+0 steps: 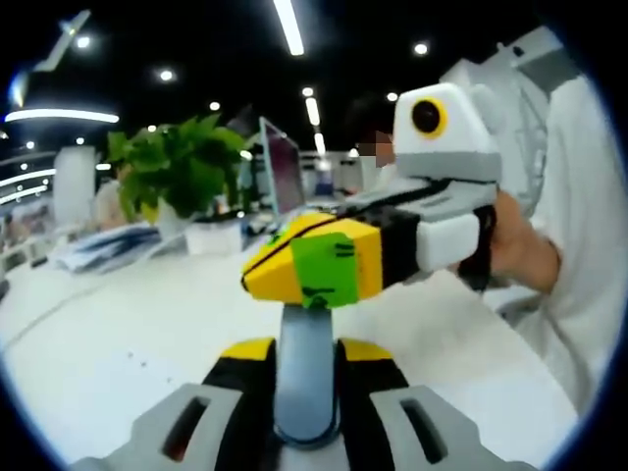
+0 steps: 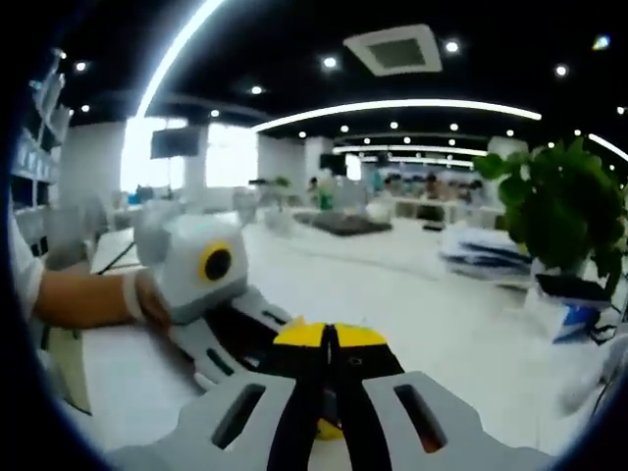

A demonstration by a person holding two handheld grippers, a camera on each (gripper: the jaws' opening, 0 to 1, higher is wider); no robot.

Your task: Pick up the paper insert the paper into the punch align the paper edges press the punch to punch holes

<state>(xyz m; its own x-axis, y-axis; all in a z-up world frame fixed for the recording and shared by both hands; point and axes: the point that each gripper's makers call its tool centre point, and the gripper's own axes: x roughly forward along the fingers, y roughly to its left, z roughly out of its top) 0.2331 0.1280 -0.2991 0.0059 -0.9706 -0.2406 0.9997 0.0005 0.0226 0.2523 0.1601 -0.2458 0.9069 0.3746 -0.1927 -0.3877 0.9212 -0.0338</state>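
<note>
With both grippers raised over the white desk (image 1: 118, 334), L gripper (image 1: 306, 388) and R gripper (image 2: 329, 339) jaws closed w/ nothing held, probably staging pre-pickup; can't locate paper/punch.

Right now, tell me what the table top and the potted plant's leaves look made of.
Table top: smooth white laminate or painted board, by its faint sheen; which one is unclear. Potted plant: broad green leaves with a glossy look; real or plastic cannot be told through the blur.
</note>
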